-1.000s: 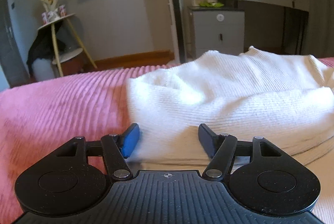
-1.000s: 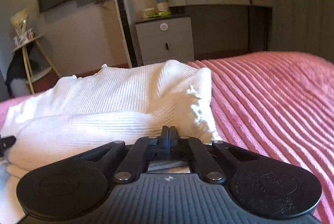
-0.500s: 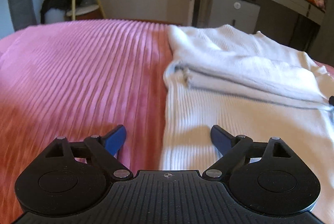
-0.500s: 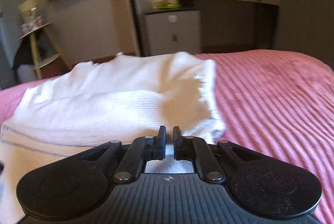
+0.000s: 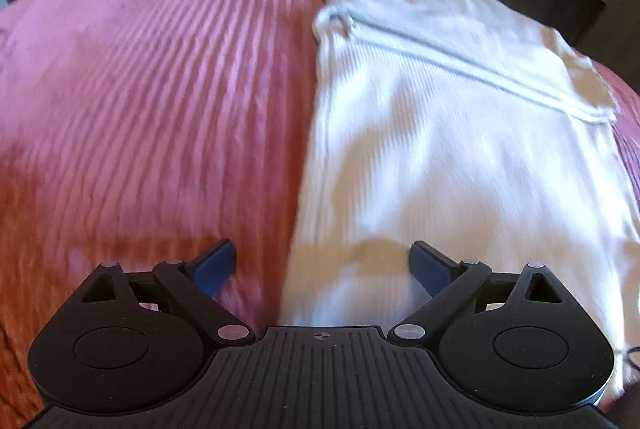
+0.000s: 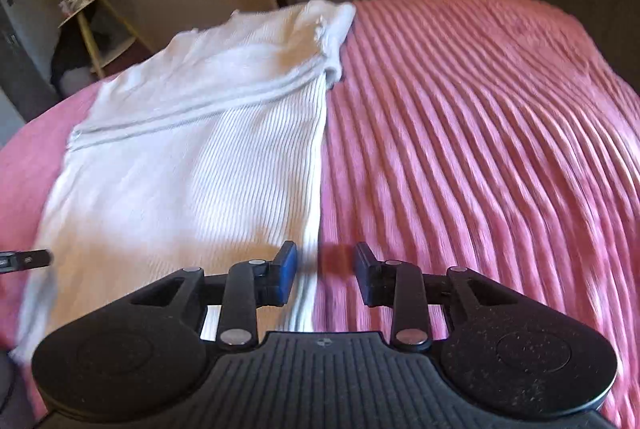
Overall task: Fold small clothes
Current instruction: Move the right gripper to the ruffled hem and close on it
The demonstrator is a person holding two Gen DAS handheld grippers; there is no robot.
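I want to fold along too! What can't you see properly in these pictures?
- Left wrist view: the white top's near hem, hidden behind the left gripper.
- Right wrist view: the top's left corner, cut off by the gripper body.
- Both views: the pink bedspread's ribs, smeared by blur.

Both wrist views look steeply down, close over the bed (image 5: 140, 89) — left from the white garment's (image 5: 440, 149) left edge, right from its right; both share the garment.

The right hand-held gripper (image 6: 325, 279), jaws just opening and empty, hovers over the white ribbed knit garment's (image 6: 192, 165) right edge on the pink ribbed bed cover (image 6: 480, 133).
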